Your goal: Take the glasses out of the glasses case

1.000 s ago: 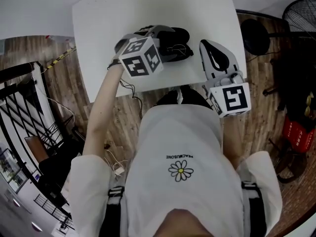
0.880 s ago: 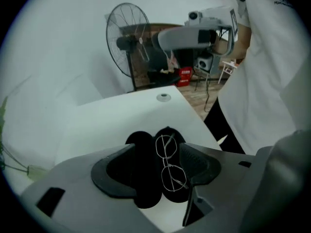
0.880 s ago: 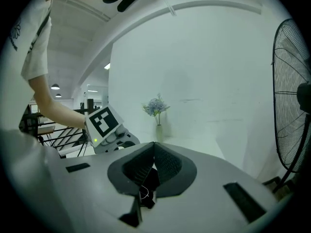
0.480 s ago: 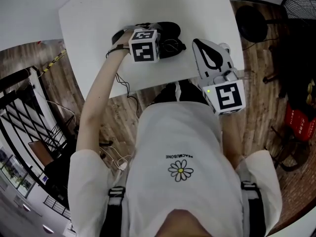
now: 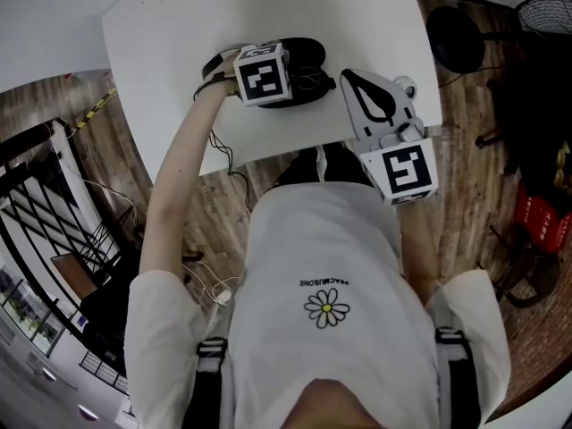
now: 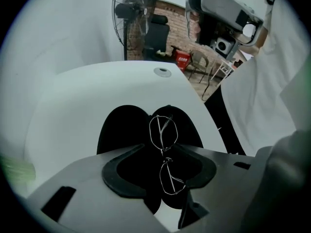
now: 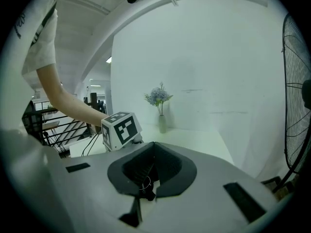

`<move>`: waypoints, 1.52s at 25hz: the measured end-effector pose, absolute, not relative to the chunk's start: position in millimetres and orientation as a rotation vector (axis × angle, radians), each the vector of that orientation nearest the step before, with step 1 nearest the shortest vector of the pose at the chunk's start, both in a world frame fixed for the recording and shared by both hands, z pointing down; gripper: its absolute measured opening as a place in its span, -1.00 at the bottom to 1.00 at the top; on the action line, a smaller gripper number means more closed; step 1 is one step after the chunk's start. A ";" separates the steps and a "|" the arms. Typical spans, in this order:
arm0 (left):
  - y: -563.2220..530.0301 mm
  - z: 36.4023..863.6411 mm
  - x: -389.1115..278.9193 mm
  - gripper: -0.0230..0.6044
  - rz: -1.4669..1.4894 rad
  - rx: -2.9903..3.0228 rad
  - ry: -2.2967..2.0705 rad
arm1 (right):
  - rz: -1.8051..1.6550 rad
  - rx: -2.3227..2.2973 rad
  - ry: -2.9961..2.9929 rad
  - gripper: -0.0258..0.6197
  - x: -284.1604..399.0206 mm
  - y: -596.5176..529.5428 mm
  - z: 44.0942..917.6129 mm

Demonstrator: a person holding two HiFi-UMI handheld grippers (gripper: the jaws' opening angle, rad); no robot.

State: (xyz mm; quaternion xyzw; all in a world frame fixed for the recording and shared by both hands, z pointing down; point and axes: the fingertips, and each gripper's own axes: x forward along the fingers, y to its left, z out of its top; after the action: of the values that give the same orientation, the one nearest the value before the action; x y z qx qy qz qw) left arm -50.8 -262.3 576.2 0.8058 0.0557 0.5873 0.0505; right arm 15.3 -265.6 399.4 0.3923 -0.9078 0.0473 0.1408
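A black glasses case [image 5: 308,56] lies open on the white table [image 5: 179,25], with thin wire-rimmed glasses [image 6: 164,130] resting inside it. My left gripper [image 5: 277,65] points steeply down over the case, its marker cube hiding the fingertips in the head view. In the left gripper view its jaws [image 6: 162,147] are closing, with the glasses' bridge between them; the pads stand clear of the frame. The right gripper [image 5: 347,77] hovers just right of the case, near the table's front edge. Its jaws [image 7: 154,144] are shut, with nothing in them.
A small vase of flowers [image 7: 159,106] stands at the table's far side. A little round object [image 6: 162,72] sits on the table beyond the case. A floor fan [image 6: 133,13] and chairs stand past the table. A cable [image 5: 228,155] hangs off the front edge.
The left gripper has dropped onto the open case and tipped steeply downward. Its jaws have begun to narrow around the glasses. The right gripper has sunk slightly.
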 end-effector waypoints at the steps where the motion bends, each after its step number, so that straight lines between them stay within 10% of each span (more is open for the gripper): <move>1: -262.1 575.6 -50.8 -0.33 1.798 2.459 0.159 | 0.136 1.127 -2.620 -0.89 14.7 -264.9 400.3; 26: -268.2 550.4 -53.2 -0.87 1.908 2.608 -0.091 | 0.196 1.110 -2.570 -0.89 14.7 -248.4 410.3; 38: -269.4 565.6 -54.9 -0.79 1.891 2.526 -0.142 | 0.191 1.082 -2.559 -0.89 11.3 -242.4 413.7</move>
State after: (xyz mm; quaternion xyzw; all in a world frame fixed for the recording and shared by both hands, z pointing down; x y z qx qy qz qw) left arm -54.9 -269.4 565.6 0.7997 -0.0449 0.5987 -0.0085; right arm 11.3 -242.4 413.7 0.3824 -0.9043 0.0675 0.1776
